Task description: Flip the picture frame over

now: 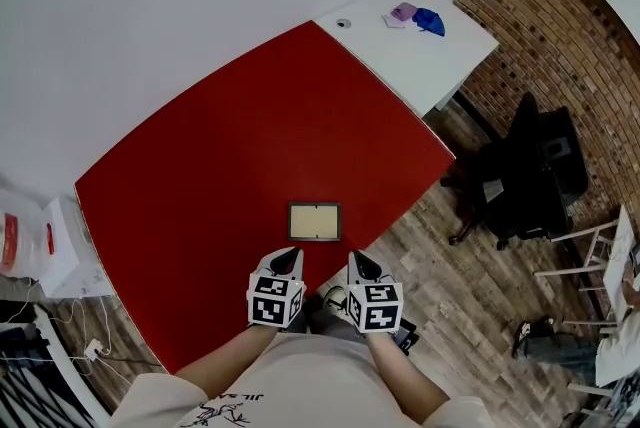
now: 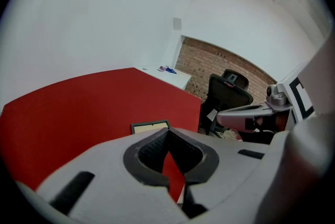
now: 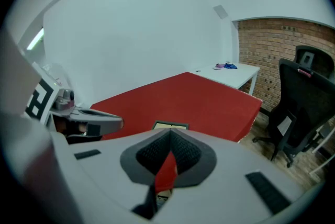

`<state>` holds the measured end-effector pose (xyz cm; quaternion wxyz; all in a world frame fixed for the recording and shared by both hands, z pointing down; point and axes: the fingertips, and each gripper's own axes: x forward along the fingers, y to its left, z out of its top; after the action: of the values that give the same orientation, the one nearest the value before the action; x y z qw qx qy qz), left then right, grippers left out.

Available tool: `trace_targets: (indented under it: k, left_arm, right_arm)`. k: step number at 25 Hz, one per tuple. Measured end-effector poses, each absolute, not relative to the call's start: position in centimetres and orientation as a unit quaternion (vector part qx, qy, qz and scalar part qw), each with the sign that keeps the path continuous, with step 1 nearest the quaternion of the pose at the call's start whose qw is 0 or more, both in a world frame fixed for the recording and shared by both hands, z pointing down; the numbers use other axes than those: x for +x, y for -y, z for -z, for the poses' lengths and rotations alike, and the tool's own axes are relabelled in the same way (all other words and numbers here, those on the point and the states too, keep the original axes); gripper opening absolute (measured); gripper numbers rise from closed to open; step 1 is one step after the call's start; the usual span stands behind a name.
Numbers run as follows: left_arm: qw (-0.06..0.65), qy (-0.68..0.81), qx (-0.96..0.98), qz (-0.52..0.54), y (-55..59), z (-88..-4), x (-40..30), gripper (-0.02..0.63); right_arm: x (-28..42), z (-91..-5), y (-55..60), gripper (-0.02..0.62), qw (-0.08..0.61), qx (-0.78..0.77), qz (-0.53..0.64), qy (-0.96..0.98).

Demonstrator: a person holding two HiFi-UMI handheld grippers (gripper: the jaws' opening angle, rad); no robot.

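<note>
Near the front edge of the red-topped bench (image 1: 240,136), one small dark-rimmed rectangular picture frame (image 1: 315,221) lies flat, just ahead of two grippers. The left gripper (image 1: 287,259) and right gripper (image 1: 361,263) both have their jaws closed together and hold nothing. A clean flip probably means opening the jaws first, then pinching one edge of the frame and lifting it evenly.

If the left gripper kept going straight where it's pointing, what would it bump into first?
Probably the red table, just short of the picture frame. The left gripper tilts downward; it might catch the frame's near edge instead, since depth is unclear.
</note>
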<state>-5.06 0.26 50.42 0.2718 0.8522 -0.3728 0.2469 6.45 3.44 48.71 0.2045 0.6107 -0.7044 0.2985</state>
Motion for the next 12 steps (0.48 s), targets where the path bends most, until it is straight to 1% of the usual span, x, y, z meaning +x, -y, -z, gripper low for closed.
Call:
trace_targets:
  k: [12]
  left_arm:
    - [0.285,0.37,0.84,-0.275,2.5,-53.2,-3.2,0.006]
  right_arm:
    - [7.9,-51.6,-0.8,0.005,0.215,0.609,-0.312,0.697]
